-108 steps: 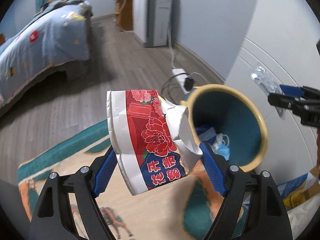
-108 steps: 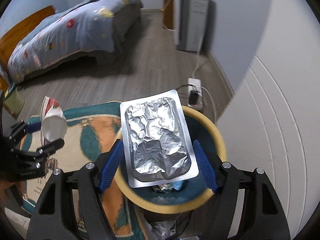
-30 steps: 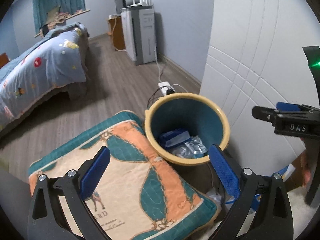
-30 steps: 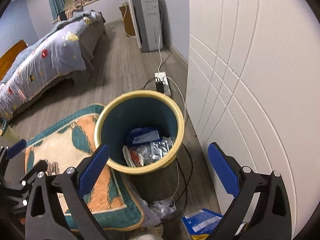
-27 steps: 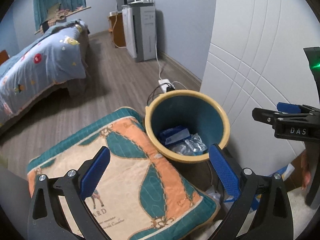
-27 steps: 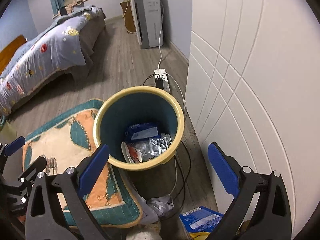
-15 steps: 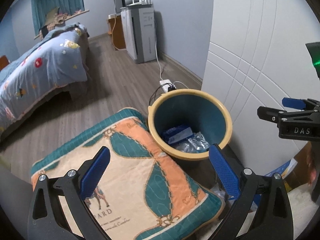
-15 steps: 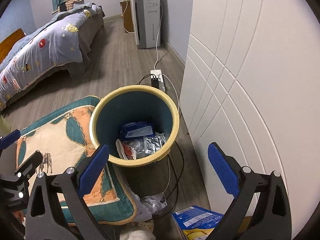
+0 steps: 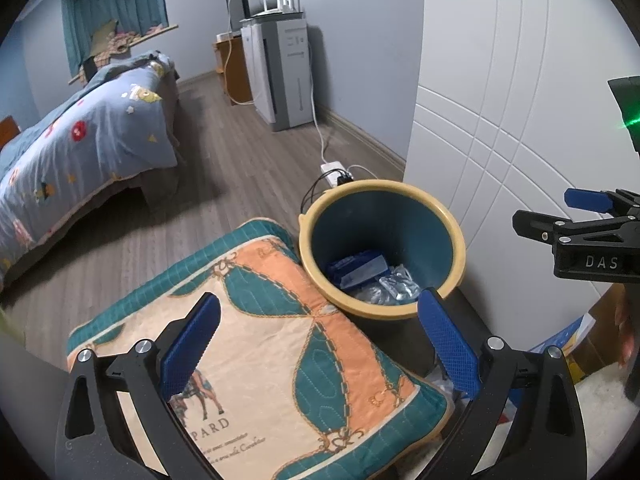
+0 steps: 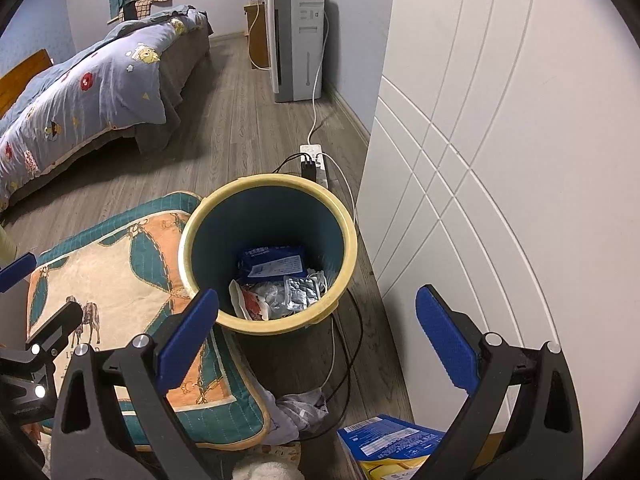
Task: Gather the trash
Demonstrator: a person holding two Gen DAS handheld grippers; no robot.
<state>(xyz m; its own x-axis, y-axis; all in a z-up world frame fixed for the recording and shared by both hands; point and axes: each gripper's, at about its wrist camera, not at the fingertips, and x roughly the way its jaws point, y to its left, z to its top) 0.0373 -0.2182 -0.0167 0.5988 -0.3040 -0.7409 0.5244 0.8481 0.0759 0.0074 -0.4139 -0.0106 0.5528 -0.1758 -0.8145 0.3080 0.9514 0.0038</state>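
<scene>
Now the drop looks finished and a fresh pick-up is due. Left of the bin (image 10: 267, 256) lies the patterned cushion (image 10: 120, 280); just below the bin, a blue packet (image 10: 390, 442) and a grey wad (image 10: 300, 410), possibly cloth, wait on the floor. Inside the bin sit a blue wrapper (image 10: 276, 265) and foil blister (image 10: 302, 294). Left gripper (image 9: 320, 344) and right gripper (image 10: 318, 336) both gape, holding nothing. Next, I judge, reach down for the packet.
</scene>
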